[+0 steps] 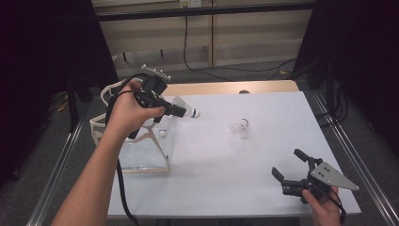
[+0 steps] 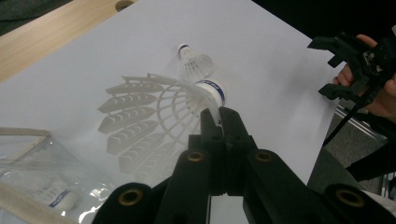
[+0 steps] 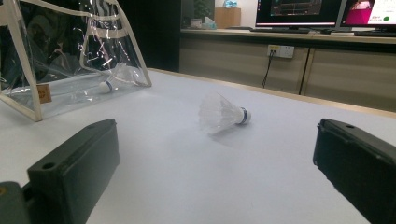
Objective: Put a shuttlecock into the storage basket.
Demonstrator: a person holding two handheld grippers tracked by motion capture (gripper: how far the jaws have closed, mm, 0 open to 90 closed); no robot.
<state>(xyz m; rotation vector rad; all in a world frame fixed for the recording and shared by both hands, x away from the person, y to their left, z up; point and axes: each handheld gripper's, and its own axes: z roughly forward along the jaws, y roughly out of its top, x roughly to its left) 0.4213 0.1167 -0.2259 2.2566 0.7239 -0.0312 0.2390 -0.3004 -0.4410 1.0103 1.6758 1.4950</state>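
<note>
Three shuttlecocks: one pinched in the left claw point(image 2: 219, 122), one lying on the desk, one inside the bag.
Held shuttlecock point(image 2: 154, 116): gripped at the skirt rim just beside the cork, raised over the desk's left half, right next to the bag's mouth, cork pointing toward the desk middle.
Loose shuttlecock point(image 1: 240, 128): on its side near the desk centre, well apart from both claws.
Bagged shuttlecock point(image 3: 116, 79): resting on the floor of the clear bag point(image 1: 141, 157) at the desk's left edge.
Handling: likely very light, feathers thin and easily crushed or bent; cork base firm and the safer spot to grip; light pinch only.
Left claw: closed fully on the skirt, jaws meeting around it.
Left hand pose: forearm angled up from the near left corner, wrist lifted, claw aimed level across the desk.
Right claw point(image 1: 291, 169): wide open, nothing between the jaws.
Right hand pose: low at the near right corner, jaws pointing toward the loose shuttlecock.
</note>
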